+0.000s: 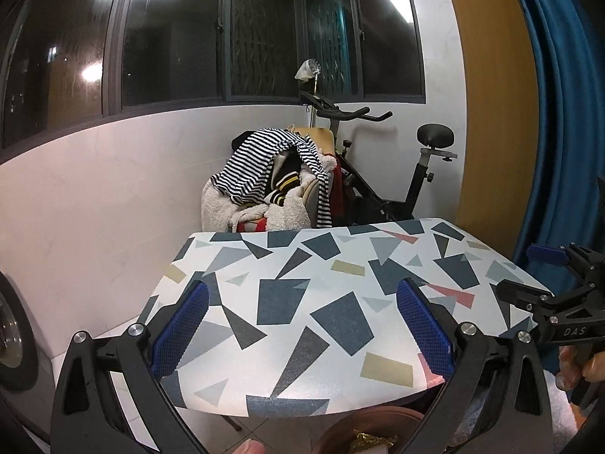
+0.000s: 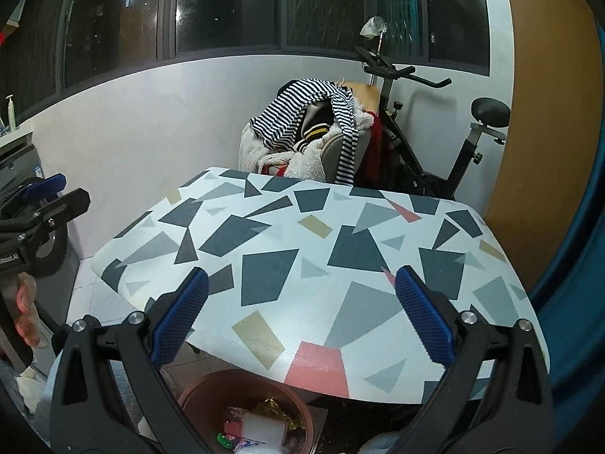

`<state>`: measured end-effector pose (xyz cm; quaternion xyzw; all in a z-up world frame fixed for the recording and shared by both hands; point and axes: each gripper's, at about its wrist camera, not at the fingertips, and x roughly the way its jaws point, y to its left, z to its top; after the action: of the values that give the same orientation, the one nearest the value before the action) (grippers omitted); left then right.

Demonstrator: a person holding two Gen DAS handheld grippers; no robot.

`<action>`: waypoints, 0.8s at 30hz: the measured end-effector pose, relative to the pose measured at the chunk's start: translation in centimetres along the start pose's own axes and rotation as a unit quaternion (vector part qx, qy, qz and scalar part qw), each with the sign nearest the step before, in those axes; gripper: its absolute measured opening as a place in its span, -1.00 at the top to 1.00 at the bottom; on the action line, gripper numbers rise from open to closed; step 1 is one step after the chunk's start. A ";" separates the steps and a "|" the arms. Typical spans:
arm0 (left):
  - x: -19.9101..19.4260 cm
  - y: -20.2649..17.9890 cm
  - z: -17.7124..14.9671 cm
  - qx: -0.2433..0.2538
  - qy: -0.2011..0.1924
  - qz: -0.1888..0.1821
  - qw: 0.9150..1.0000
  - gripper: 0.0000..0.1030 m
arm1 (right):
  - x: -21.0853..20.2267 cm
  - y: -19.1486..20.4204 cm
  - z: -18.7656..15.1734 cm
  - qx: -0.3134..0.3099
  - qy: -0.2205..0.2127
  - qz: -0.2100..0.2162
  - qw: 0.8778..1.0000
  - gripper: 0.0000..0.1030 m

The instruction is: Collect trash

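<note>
A brown round bin (image 2: 196, 397) stands on the floor below the table's near edge, with several pieces of trash (image 2: 264, 425) in it: gold foil, a white card, red and green scraps. Its rim also shows in the left wrist view (image 1: 340, 425). My left gripper (image 1: 302, 325) is open and empty above the patterned table (image 1: 302, 265). My right gripper (image 2: 302, 317) is open and empty above the same table (image 2: 283, 227). No trash shows on the tabletop. Each gripper appears at the edge of the other's view, the right one (image 1: 544, 276) and the left one (image 2: 41, 204).
A chair piled with striped and fleecy clothes (image 2: 302, 128) stands behind the table. An exercise bike (image 2: 435, 143) is at the back right. A washing machine (image 2: 49, 249) is at the left, a blue curtain (image 1: 559, 113) at the right. Dark windows run along the white wall.
</note>
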<state>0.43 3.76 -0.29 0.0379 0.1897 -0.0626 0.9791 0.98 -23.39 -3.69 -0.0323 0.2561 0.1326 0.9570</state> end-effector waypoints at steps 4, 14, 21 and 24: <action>-0.2 -0.1 0.1 0.001 0.004 0.008 1.000 -0.89 | -0.2 0.0 0.2 0.002 -0.001 -0.001 1.000 -0.89; -0.3 0.0 -0.2 0.002 0.011 0.015 1.000 -0.89 | -1.1 0.2 0.2 0.013 -0.004 -0.005 1.000 -0.89; 0.1 0.3 -0.2 -0.003 0.017 0.010 1.000 -0.89 | -1.0 0.1 0.1 0.016 -0.004 -0.006 1.000 -0.89; 0.2 0.4 -0.2 0.000 0.019 0.011 1.000 -0.89 | -1.1 -0.1 0.0 0.017 -0.005 -0.007 1.000 -0.89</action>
<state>0.58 4.18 -0.52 0.0415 0.2075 -0.0514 0.9760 0.08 -23.73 -3.11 -0.0169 0.2537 0.1215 0.9595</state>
